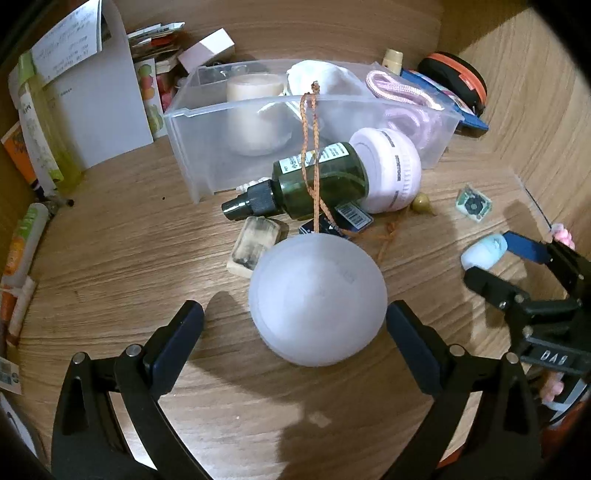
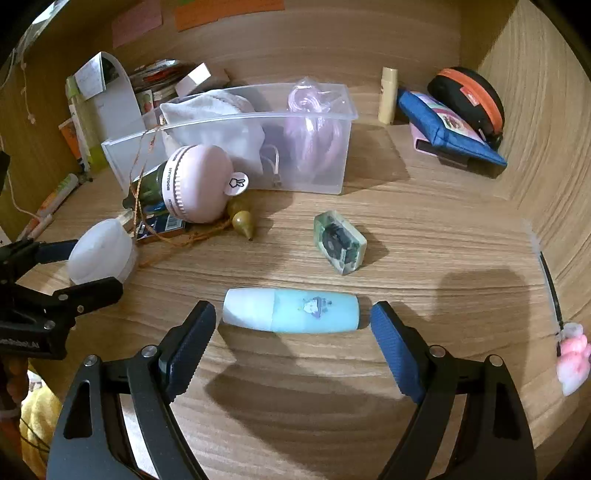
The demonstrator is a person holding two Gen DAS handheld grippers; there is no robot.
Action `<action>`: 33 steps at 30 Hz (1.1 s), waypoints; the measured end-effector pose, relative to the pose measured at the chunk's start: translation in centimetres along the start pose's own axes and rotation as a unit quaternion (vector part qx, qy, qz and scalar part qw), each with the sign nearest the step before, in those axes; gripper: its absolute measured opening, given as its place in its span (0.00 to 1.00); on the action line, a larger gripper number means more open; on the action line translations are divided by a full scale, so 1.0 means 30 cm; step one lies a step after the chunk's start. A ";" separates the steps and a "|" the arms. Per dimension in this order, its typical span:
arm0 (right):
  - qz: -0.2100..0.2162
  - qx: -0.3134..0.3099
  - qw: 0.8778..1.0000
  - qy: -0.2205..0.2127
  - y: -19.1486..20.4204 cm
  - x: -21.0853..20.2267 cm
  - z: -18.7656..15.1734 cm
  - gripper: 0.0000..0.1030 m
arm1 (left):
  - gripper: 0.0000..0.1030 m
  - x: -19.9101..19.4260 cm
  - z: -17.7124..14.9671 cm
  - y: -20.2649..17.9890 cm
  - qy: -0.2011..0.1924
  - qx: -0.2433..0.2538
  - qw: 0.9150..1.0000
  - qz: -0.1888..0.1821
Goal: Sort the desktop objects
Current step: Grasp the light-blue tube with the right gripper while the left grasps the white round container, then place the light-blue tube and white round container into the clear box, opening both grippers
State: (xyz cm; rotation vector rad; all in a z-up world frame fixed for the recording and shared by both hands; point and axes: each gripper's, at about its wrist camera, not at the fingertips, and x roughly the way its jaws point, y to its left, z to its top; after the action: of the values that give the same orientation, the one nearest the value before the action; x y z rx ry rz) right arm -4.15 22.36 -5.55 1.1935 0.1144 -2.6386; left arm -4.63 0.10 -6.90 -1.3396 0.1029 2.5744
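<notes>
We log this as a home desk nook: wood-grain desktop walled by matching panels, sticky notes at upper centre, clear storage bin mid-frame, papers and booklets stacked upper left, zip pouches upper right.

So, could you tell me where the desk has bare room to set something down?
Bare wood lies between the clear bin, the resin block and the blue pouch. It is crowded around the green bottle and pink fan.

A frosted white ball, a dark green bottle, a pale blue tube, wood-grain desk.
</notes>
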 end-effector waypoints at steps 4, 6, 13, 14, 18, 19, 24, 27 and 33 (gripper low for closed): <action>-0.002 -0.021 1.000 -0.007 0.022 0.005 -0.004 0.80 | 0.97 0.005 0.004 -0.001 -0.005 -0.006 1.000 0.002; -0.001 -0.029 0.999 -0.014 0.032 0.000 -0.008 0.69 | 0.89 0.001 0.003 -0.003 -0.013 -0.006 1.000 0.005; 0.016 -0.023 0.999 -0.019 0.022 -0.013 -0.009 0.69 | 0.63 -0.001 -0.003 -0.012 -0.020 0.005 1.000 0.001; 0.021 -0.019 0.999 -0.021 0.017 -0.019 -0.008 0.69 | 0.63 -0.002 -0.005 -0.009 -0.021 0.003 1.000 -0.001; 0.033 -0.007 0.999 -0.030 0.003 -0.041 0.000 0.69 | 0.63 -0.018 -0.013 0.008 -0.028 -0.010 1.000 -0.006; 0.034 -0.005 0.999 -0.033 -0.001 -0.046 0.003 0.69 | 0.63 -0.028 -0.015 0.011 -0.033 -0.013 0.999 -0.004; 0.046 0.006 0.998 -0.044 -0.024 -0.071 0.030 0.69 | 0.63 -0.085 -0.012 0.023 -0.058 -0.022 0.998 -0.004; 0.050 0.009 0.997 -0.052 -0.032 -0.087 0.051 0.69 | 0.63 -0.117 0.002 0.030 -0.072 -0.025 0.997 0.000; 0.051 0.013 0.996 -0.069 -0.047 -0.116 0.105 0.69 | 0.63 -0.152 0.040 0.047 -0.093 -0.034 0.995 0.000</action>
State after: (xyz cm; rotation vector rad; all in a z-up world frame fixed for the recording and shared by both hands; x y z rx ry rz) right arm -4.60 23.84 -0.90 0.9918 -0.0074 -2.6301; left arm -3.42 -1.88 -2.55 -1.1138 -0.0182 2.7100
